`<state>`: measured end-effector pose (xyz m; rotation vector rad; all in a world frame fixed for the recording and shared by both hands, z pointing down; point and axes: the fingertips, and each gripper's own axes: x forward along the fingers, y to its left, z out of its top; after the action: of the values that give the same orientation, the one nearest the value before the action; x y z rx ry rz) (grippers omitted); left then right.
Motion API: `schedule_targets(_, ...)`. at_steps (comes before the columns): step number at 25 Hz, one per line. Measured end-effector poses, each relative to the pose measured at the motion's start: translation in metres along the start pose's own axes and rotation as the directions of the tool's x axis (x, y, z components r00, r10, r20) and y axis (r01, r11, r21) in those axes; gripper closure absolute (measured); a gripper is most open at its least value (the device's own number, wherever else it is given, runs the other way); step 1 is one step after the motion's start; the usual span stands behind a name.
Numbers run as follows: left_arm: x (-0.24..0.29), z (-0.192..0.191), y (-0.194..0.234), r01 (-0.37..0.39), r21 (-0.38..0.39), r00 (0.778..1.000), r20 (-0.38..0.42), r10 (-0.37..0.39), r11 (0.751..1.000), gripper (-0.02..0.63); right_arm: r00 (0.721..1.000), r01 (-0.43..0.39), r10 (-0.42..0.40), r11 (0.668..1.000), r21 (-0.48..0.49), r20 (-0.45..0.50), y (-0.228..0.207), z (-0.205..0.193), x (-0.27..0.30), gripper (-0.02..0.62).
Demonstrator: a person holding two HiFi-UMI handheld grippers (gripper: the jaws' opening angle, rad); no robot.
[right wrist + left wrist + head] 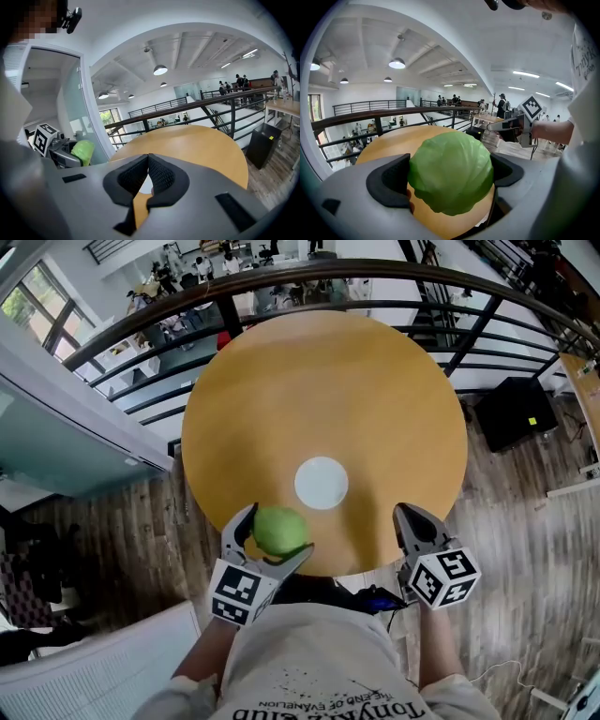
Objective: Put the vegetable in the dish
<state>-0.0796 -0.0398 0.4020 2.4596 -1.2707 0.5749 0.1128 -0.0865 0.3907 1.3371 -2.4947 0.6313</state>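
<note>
The cabbage [279,529] is sitting in the left gripper [278,532], raised over the near edge of the round wooden table [319,390]. It is a small, pale green ball, smooth and slightly glossy, with faint leaf veins and overlapping leaf edges showing in the left gripper view [451,171]. There the two dark padded jaws are pressing against its left and right sides, so the left gripper [451,174] is clamping it firmly, and the head is bulging out above and below the pads. The white dish [321,482] is lying flat on the table just beyond the cabbage and a little to its right, apart from it and bare. The right gripper [410,519] is hovering at the table's near edge to the right of the dish; in its own view its jaws [148,161] are pressing together at the tips with nothing between them. A dark metal railing [281,282] is curving around the far side of the table.
</note>
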Motion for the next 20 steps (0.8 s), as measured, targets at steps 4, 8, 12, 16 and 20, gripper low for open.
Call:
schedule_targets(4, 0.008, 0.0, 0.006, 0.019, 0.032, 1.0, -0.021, -0.018, 0.999, 0.099, 1.0, 0.017, -0.017, 1.0, 0.002, -0.007, 0.001, -0.001, 0.009, 0.571)
schedule_targets(8, 0.019, -0.002, 0.012, 0.038, 0.054, 0.998, -0.043, -0.036, 0.998, 0.1, 1.0, 0.026, -0.026, 1.0, 0.003, -0.015, 0.0, -0.003, 0.016, 0.571)
schedule_targets(12, 0.035, -0.001, 0.018, 0.068, 0.077, 0.995, -0.072, -0.063, 0.995, 0.099, 0.999, 0.033, -0.033, 0.999, 0.015, -0.021, -0.003, -0.004, 0.024, 0.571)
schedule_targets(16, 0.052, -0.004, 0.022, 0.097, 0.091, 0.991, -0.104, -0.087, 0.991, 0.099, 0.999, 0.03, -0.029, 0.999, 0.022, -0.029, -0.002, -0.007, 0.033, 0.571)
schedule_targets(20, 0.073, -0.012, 0.025, 0.118, 0.118, 0.986, -0.136, -0.101, 0.986, 0.1, 0.999, 0.032, -0.031, 0.999, 0.027, -0.042, -0.006, -0.016, 0.043, 0.571)
